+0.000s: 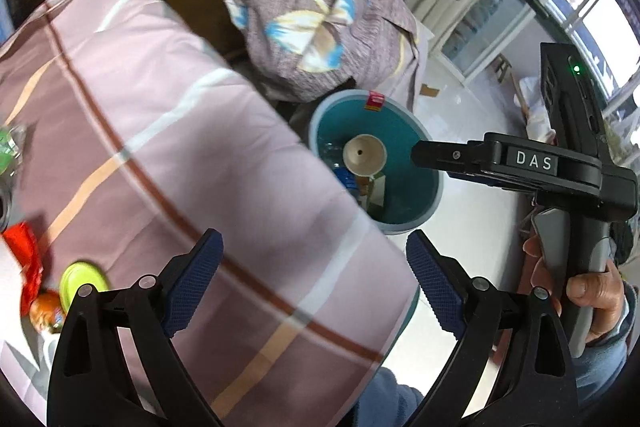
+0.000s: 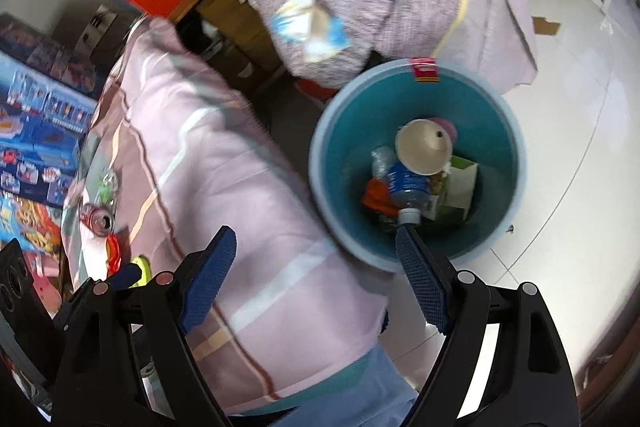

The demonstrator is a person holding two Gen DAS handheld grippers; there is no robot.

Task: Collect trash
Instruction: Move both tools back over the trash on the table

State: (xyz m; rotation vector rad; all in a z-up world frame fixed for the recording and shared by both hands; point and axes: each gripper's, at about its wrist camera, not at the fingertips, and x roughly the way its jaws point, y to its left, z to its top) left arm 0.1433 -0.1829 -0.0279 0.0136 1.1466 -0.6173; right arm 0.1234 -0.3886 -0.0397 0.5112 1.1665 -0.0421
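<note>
Teal trash bin (image 2: 416,163) on white floor, at 1 o'clock from right gripper (image 2: 316,279); inside: paper cup (image 2: 424,147), blue-labelled bottle (image 2: 408,185), carton (image 2: 460,191). Both grippers' jaws wide apart, empty. Left gripper (image 1: 314,283) over pink striped cloth (image 1: 160,155); can (image 2: 96,219) at 9 o'clock.

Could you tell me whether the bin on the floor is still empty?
No, the bin already holds a paper cup, a plastic bottle and a carton.

"DAS" on right tool (image 1: 535,160)
</note>
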